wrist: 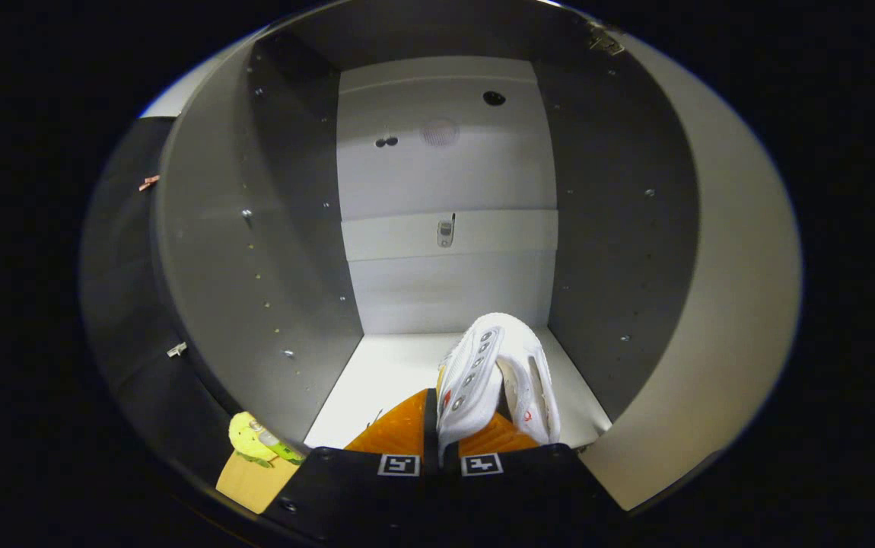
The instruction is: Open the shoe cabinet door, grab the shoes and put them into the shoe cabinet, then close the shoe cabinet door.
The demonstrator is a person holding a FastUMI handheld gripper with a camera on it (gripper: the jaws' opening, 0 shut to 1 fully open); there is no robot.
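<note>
At the bottom centre of the frame we see our tool point(440, 449), its orange fingers point(396, 432) drawn close and pinching the white shoe point(494, 377) between them. The shoe rises just ahead of the fingers, over the cabinet's white floor point(388, 373), at its front. At the lower left, outside the cabinet, sits a yellow-green object point(255, 440) on a tan surface. Around the shoe stand the shoe cabinet point(255, 251)'s grey side walls, and the open door point(727, 320) curves along the right. Farthest off, in the middle of the frame, is the pale back panel point(445, 175).
</note>
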